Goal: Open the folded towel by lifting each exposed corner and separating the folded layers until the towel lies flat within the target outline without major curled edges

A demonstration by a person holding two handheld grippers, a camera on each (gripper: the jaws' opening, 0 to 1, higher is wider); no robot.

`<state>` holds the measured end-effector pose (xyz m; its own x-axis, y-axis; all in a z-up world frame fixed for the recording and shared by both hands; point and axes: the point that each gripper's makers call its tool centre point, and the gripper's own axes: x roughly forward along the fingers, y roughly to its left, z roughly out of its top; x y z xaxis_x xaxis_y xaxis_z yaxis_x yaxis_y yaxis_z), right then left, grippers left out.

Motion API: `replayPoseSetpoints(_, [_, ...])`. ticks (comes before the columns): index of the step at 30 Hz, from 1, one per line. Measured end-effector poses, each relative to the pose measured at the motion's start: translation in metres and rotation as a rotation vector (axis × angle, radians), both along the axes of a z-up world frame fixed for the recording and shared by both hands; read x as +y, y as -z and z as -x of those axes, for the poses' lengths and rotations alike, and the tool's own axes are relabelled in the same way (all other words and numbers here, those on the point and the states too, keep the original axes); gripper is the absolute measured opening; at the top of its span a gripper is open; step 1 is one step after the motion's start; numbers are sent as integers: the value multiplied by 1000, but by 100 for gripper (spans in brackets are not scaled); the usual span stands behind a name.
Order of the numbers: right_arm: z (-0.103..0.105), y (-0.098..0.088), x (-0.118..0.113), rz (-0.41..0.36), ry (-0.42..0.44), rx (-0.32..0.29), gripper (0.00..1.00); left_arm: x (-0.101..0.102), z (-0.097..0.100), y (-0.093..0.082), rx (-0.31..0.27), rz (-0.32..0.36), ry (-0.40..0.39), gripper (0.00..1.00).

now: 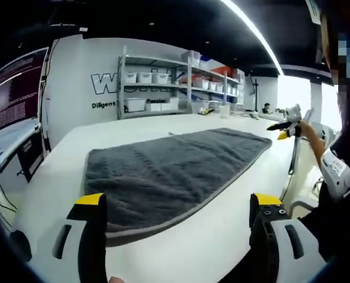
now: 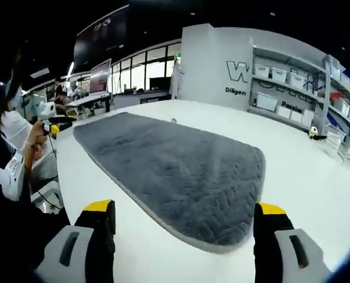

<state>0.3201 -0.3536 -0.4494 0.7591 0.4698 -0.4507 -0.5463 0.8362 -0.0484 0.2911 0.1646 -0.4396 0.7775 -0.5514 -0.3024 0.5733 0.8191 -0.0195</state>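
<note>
Your left gripper (image 1: 178,221) and right gripper (image 2: 184,227) both hang with jaws apart, holding nothing. Between them the grey towel (image 2: 175,171) lies flat on the white table (image 2: 304,171), edges uncurled, bare tabletop all around.

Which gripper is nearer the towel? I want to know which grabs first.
Left, narrowly: the left gripper has the towel's edge between its jaws; the right gripper hovers just short of the towel.

White-walled room, metal shelving (image 1: 163,82) (white bins), ceiling light strip (image 1: 251,29).
</note>
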Motion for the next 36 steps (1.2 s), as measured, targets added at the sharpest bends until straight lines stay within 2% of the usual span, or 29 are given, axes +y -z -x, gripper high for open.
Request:
replayPoseSetpoints(2, [-2,-7,0,-24,8,-28,100,0,0,-1,-4,4,-4,99])
replayPoseSetpoints(3, [-4,-14,2,-42,10,-61,100,1,0,-2,-5,7,-7,99])
replayPoseSetpoints(6, [-2,-20,5,-36,11,-75,100,3,1,-2,-5,6,-13,99])
replayPoseSetpoints(10, [3,-15,11,-13,-3,-32,100,3,1,-1,-3,15,-15,99])
replayPoseSetpoints(18, [8,-14,17,10,-16,-29,100,3,2,-1,-5,18,-8,99])
replayPoseSetpoints(24, [9,-17,19,-14,-16,-37,100,1,2,0,-3,19,-3,99])
replayPoseSetpoints(28, [8,-12,20,-25,-23,-12,100,0,2,0,-3,19,-4,99])
replayPoseSetpoints(36, [3,-6,18,-6,-32,-5,100,-4,1,-2,-3,18,6,99])
